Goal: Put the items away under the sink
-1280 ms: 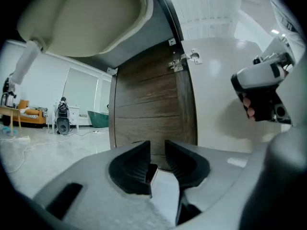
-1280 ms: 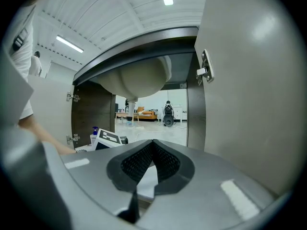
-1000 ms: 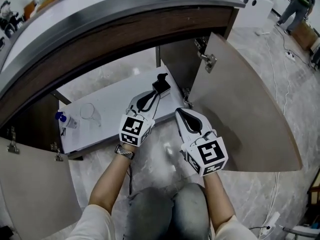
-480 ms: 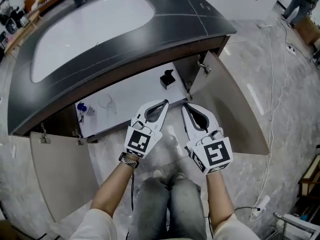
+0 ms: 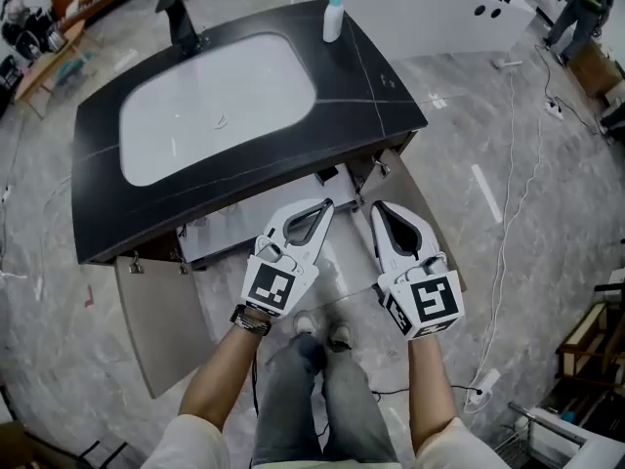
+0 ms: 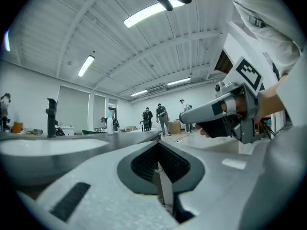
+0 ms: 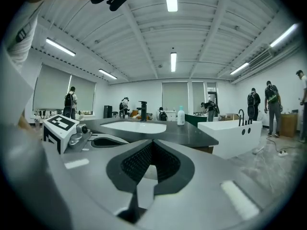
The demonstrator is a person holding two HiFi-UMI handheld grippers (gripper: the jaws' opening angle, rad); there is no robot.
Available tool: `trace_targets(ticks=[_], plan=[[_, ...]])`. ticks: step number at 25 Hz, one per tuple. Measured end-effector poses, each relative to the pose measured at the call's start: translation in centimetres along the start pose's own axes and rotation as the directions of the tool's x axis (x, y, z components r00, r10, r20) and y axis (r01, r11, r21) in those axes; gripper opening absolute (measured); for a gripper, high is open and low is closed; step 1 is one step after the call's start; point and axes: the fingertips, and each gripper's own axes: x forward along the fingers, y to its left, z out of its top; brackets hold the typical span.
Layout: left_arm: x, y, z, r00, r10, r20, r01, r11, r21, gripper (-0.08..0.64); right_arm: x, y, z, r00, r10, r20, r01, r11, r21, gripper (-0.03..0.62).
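Note:
My left gripper [image 5: 323,206] and right gripper [image 5: 379,209] hang side by side in front of the dark sink counter [image 5: 391,106], both shut and empty. They point level over the counter edge. Below it the cabinet stands open, and a strip of its white shelf [image 5: 239,231] shows. A small black item [image 5: 327,175] sits at the shelf's right end, mostly hidden by the counter. A white bottle with a blue cap [image 5: 333,18] stands on the counter's far right. From the left gripper [image 6: 158,145] I see the right gripper's body [image 6: 225,114] beside it. The right gripper's [image 7: 151,143] jaws meet at the tips.
The white basin [image 5: 217,101] fills the counter, with a black faucet [image 5: 179,13] behind it. Cabinet doors swing out at the left [image 5: 161,316] and right [image 5: 420,213]. A white tub [image 7: 230,131] stands to the right, and several people stand far off. Cables lie on the floor.
Both grippers rose from the cabinet shelf to counter height. The left gripper drew back from the black item, which stays on the shelf. The whole counter top has come into view.

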Motion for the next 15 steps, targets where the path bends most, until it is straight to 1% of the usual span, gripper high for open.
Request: trace_targets(ticks=[1, 3, 6, 12, 15], plan=[[-0.3, 0.5, 1.7, 1.000, 0.007, -0.003, -0.007, 1.000, -0.008, 0.005, -0.2, 0.1, 1.6, 1.000, 0.001, -0.003, -0.001, 1.000, 0.003, 0.006], [-0.7, 1.5, 5.1, 1.000, 0.021, -0.006, -0.021, 1.000, -0.001, 0.005, -0.8, 0.2, 4.8, 1.000, 0.005, -0.004, -0.004, 1.000, 0.007, 0.006], [-1.2, 3.0, 9.7, 0.998, 0.052, -0.022, -0.052, 0.999, -0.005, 0.005, -1.4, 0.3, 9.6, 1.000, 0.009, 0.005, -0.009, 1.000, -0.007, 0.006], [-1.4, 4.6, 17.2, 0.995, 0.095, -0.039, -0.096, 0.995, -0.006, 0.006, -2.7, -0.5, 17.8, 1.000, -0.001, 0.030, 0.002, 1.000, -0.024, 0.006], [-1.5, 5.2, 21.7, 0.994, 0.105, -0.028, -0.105, 0.994, -0.003, 0.005, -3.7, -0.7, 22.3, 0.999, 0.013, 0.045, -0.012, 0.999, -0.040, 0.006]])
